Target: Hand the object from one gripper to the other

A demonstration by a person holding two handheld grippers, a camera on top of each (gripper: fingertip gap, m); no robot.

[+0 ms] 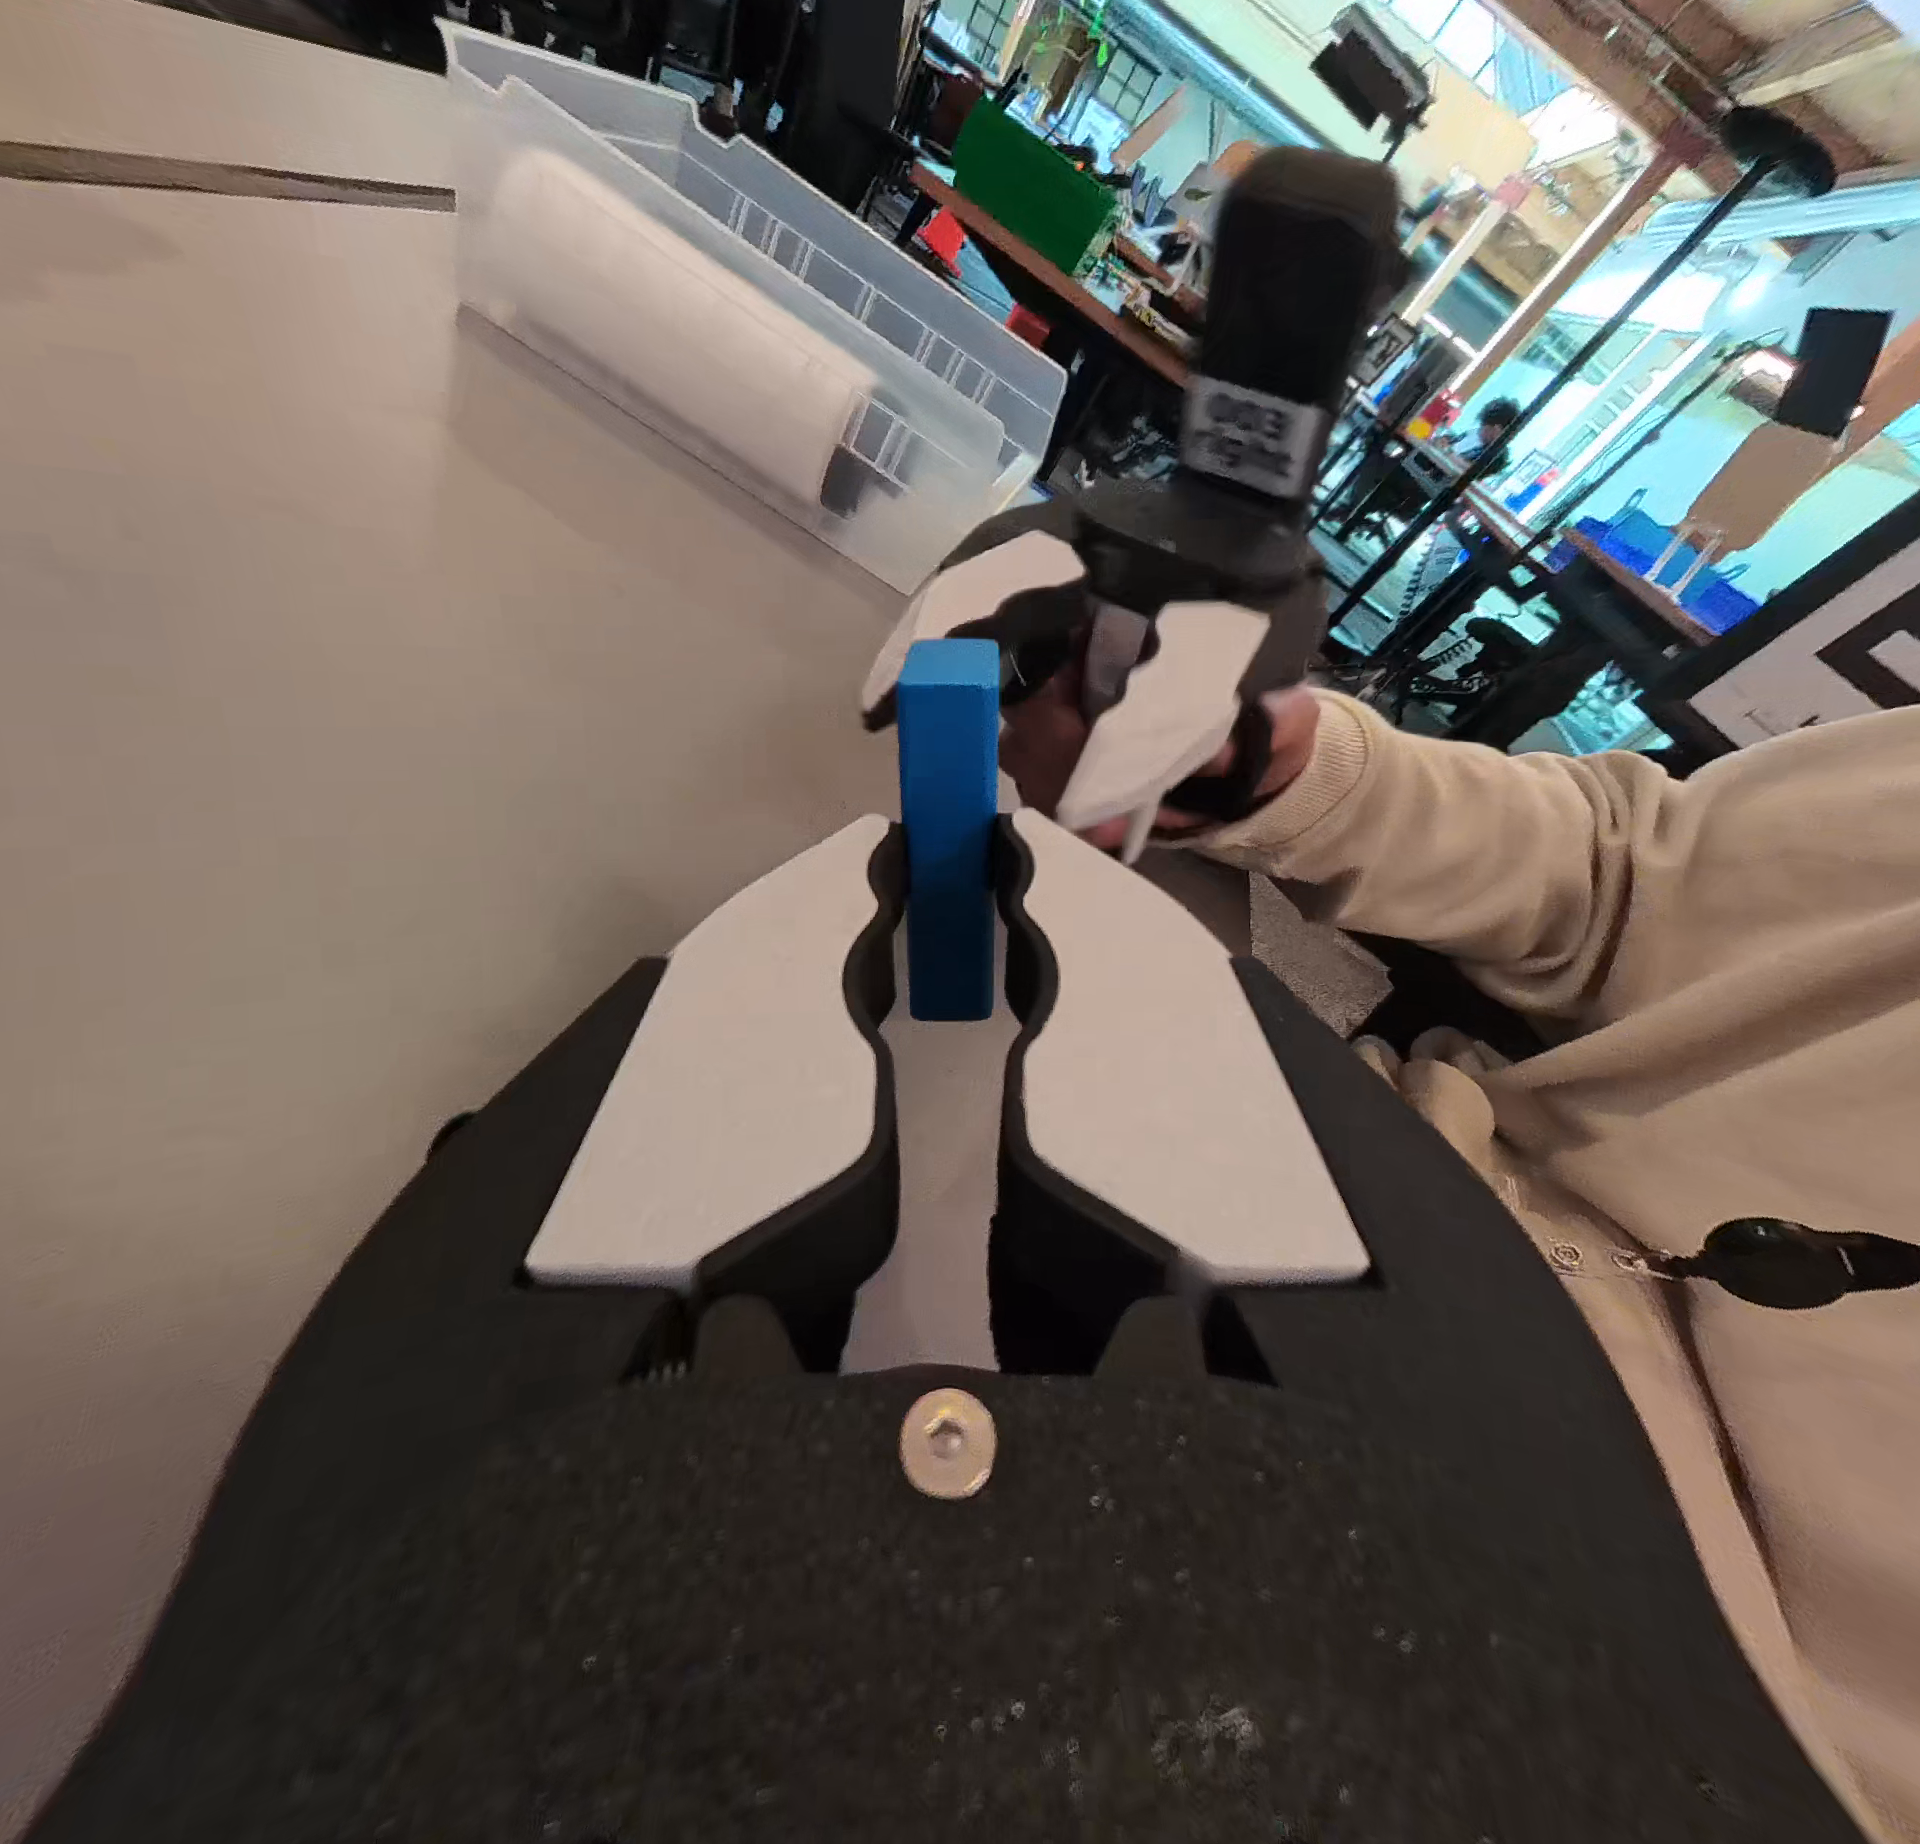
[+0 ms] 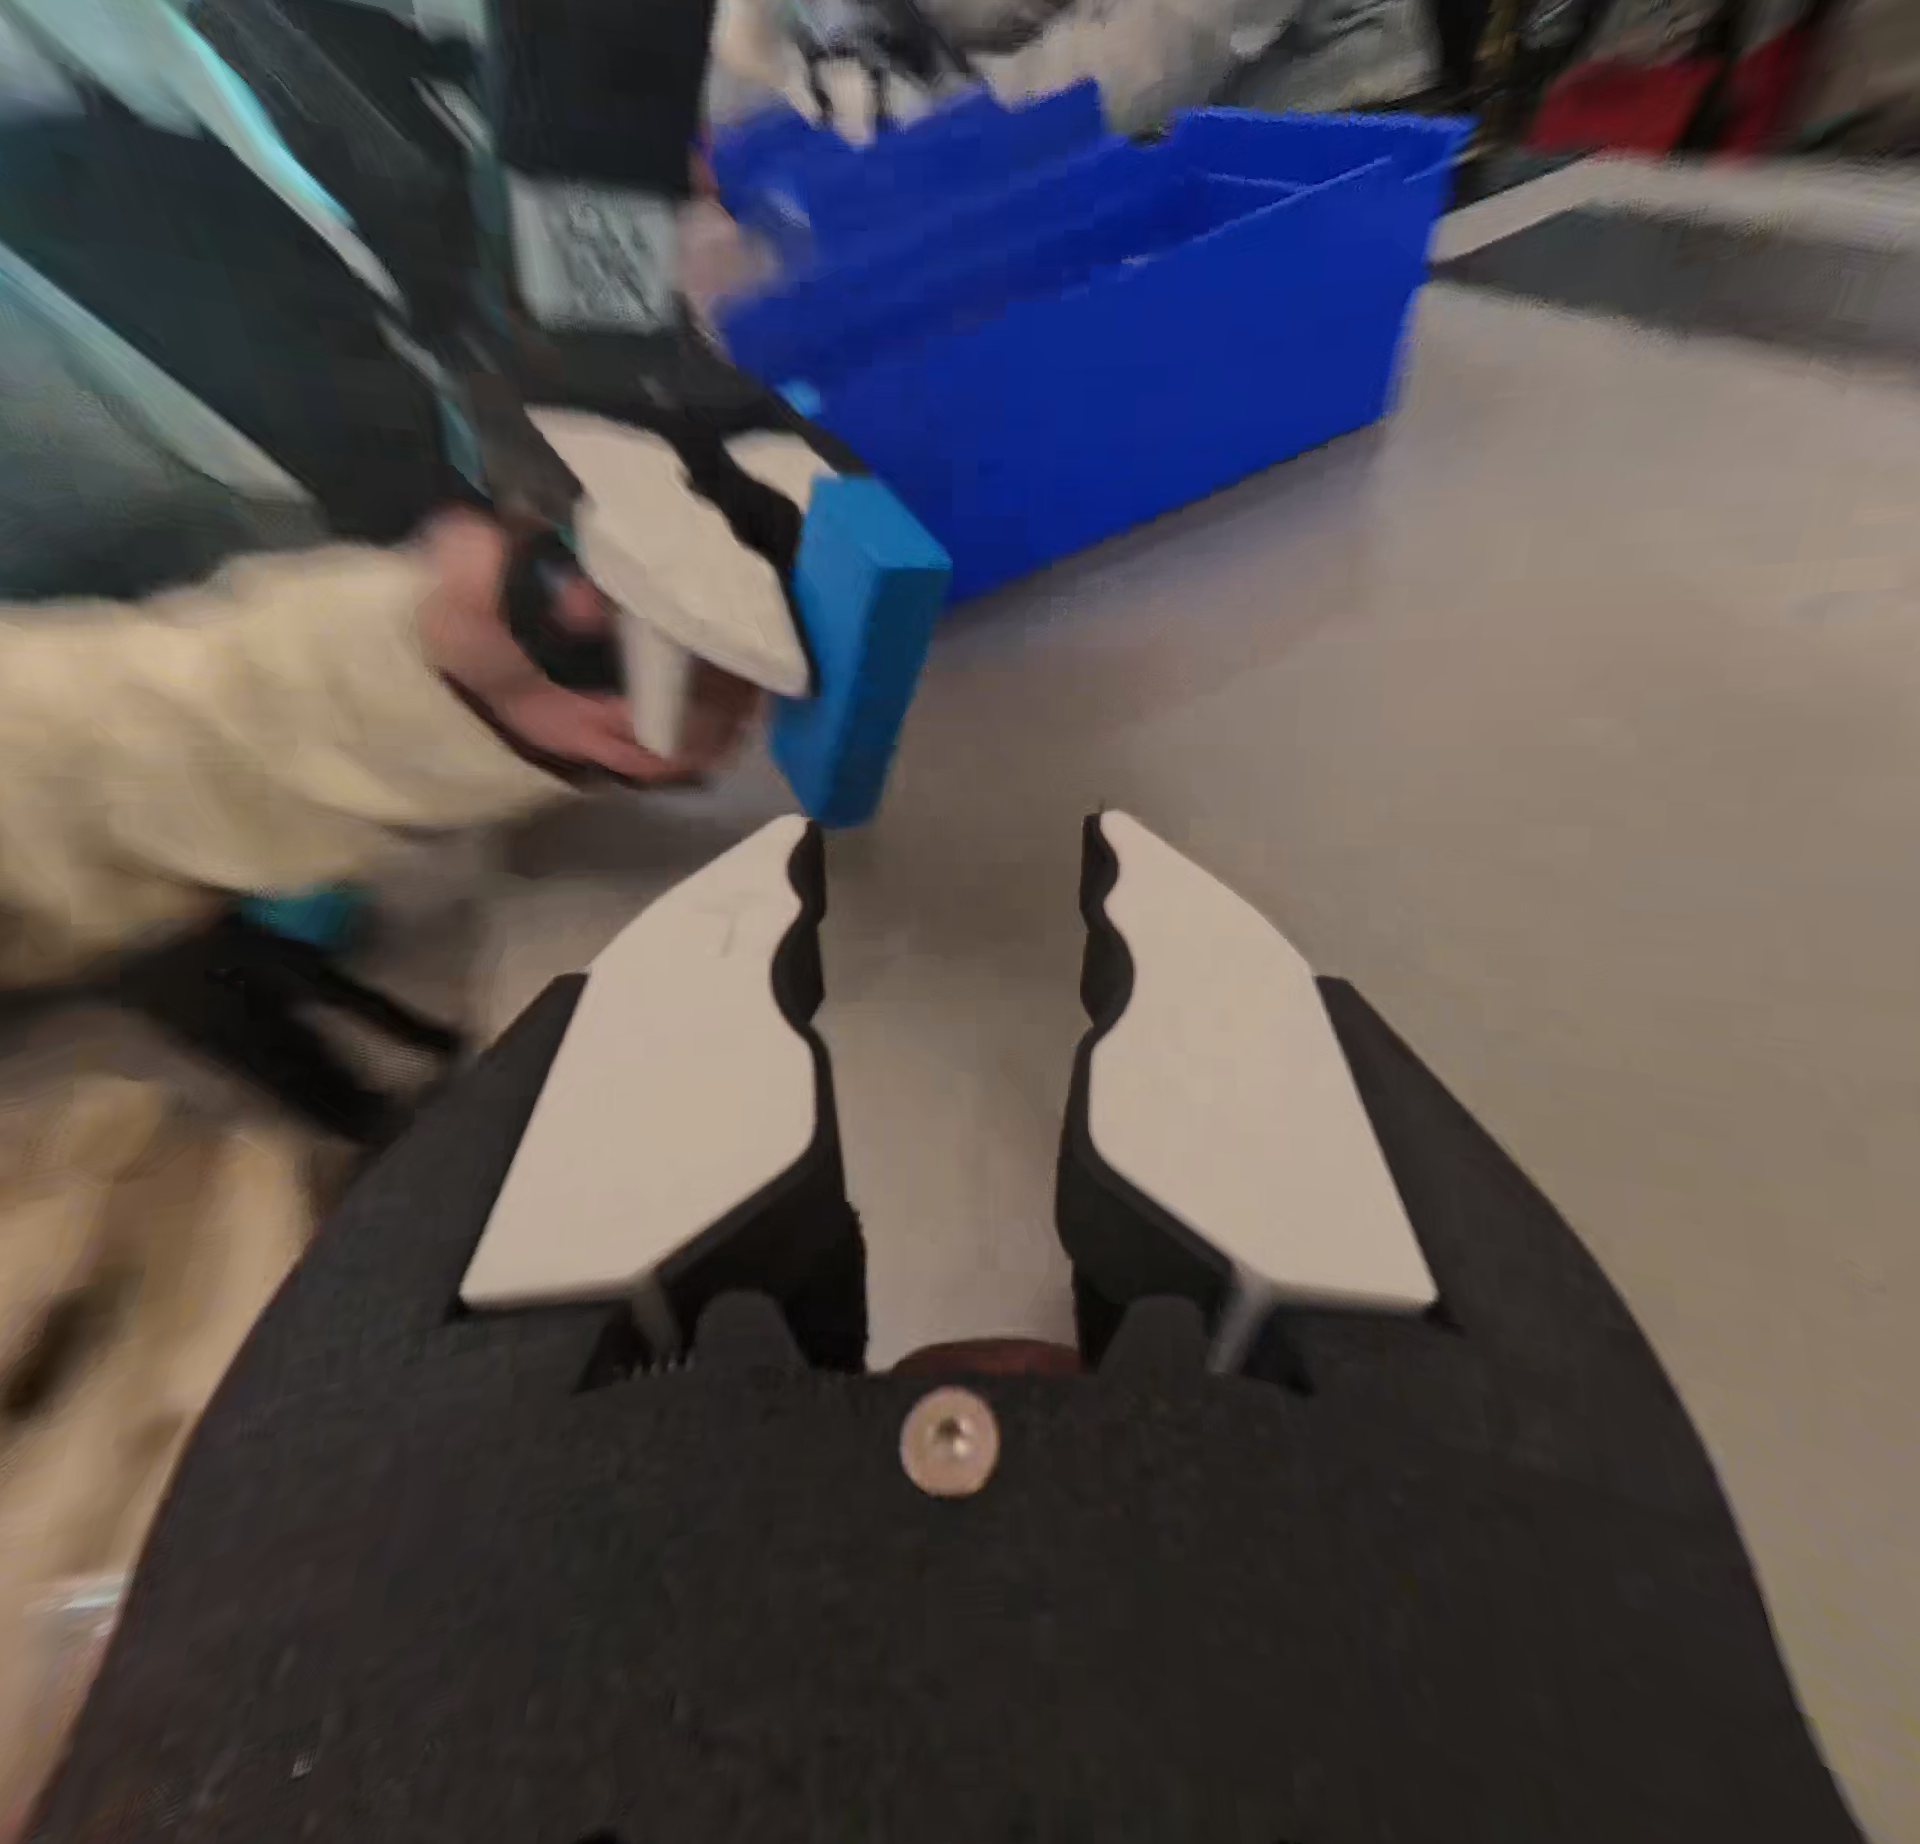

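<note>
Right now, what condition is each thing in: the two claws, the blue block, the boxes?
left gripper: shut on the blue block.
right gripper: open, empty.
blue block: held upright, off the table.
blue bin: open-topped, on the table; contents unclear.
clear bin: on the table, holding a white roll.

Blurred blue bin [image 2: 1143, 360] behind block [image 2: 857, 651]

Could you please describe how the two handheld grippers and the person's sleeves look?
Both the left gripper and right gripper have grainy black bodies, a silver screw, and white fingers with wavy black pads. Each carries a black handle with a printed marker. The sleeves are cream.
</note>
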